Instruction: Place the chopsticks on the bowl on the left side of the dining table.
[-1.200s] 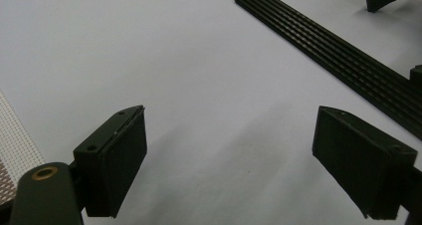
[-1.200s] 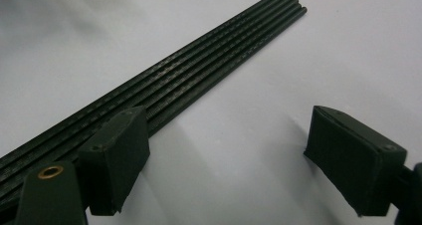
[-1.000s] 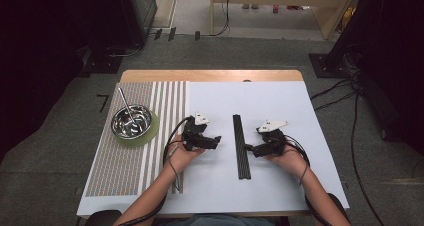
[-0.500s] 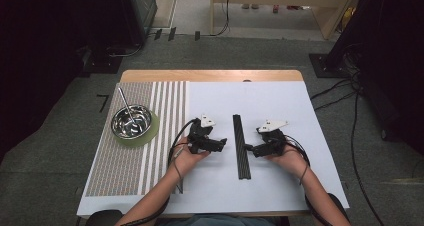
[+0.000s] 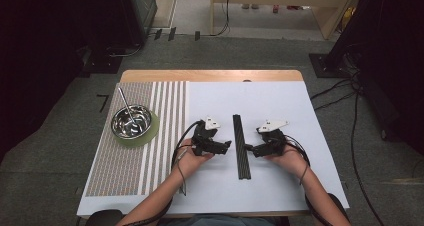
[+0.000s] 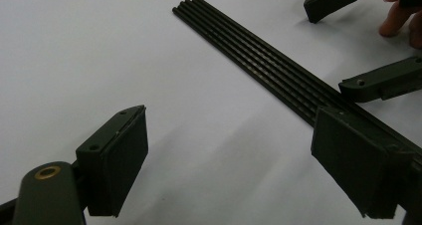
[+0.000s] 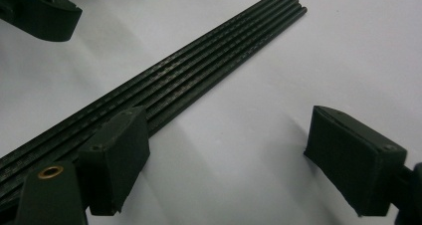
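Black ribbed strip lies flat mid-bench on the white sheet, between both grippers. Left gripper fingers wide, one finger over the strip's near end; right gripper fingers wide, same. Steel bowl on green mat holds a metal rod; bowl's other contents hard to make out

Lab: carpet floor, loose cables, white-topped table.
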